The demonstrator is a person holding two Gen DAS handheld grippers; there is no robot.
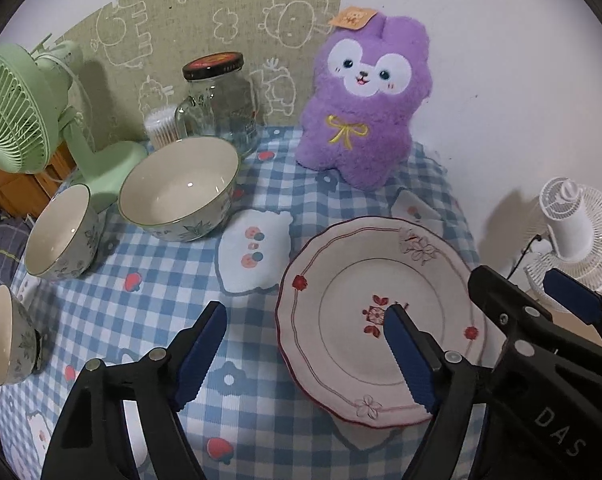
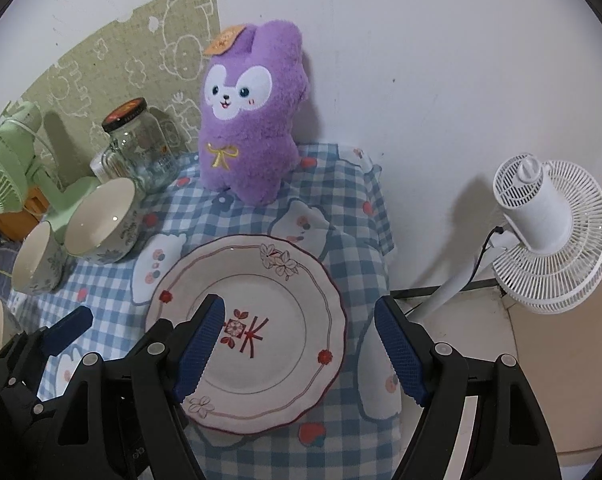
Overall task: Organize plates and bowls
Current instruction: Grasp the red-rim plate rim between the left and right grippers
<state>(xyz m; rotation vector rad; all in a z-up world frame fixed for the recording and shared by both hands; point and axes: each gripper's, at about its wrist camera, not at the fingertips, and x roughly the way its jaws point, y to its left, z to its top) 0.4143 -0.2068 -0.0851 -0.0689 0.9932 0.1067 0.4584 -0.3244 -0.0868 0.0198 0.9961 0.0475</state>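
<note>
Though beside bowls (image 1: 179, 188), plate (image 1: 341, 264) unobstructed.

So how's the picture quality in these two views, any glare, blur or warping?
Left wrist view: sharp, strong fisheye bending, dark corners; small glints inside the big bowl; green fan shadows the wall. Right wrist view: equally sharp and warped; white fan casts a soft wall shadow; the plate shows barely any glare.

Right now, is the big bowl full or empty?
Empty. The big bowl shows only its bare white inside, right down to the bottom.
</note>
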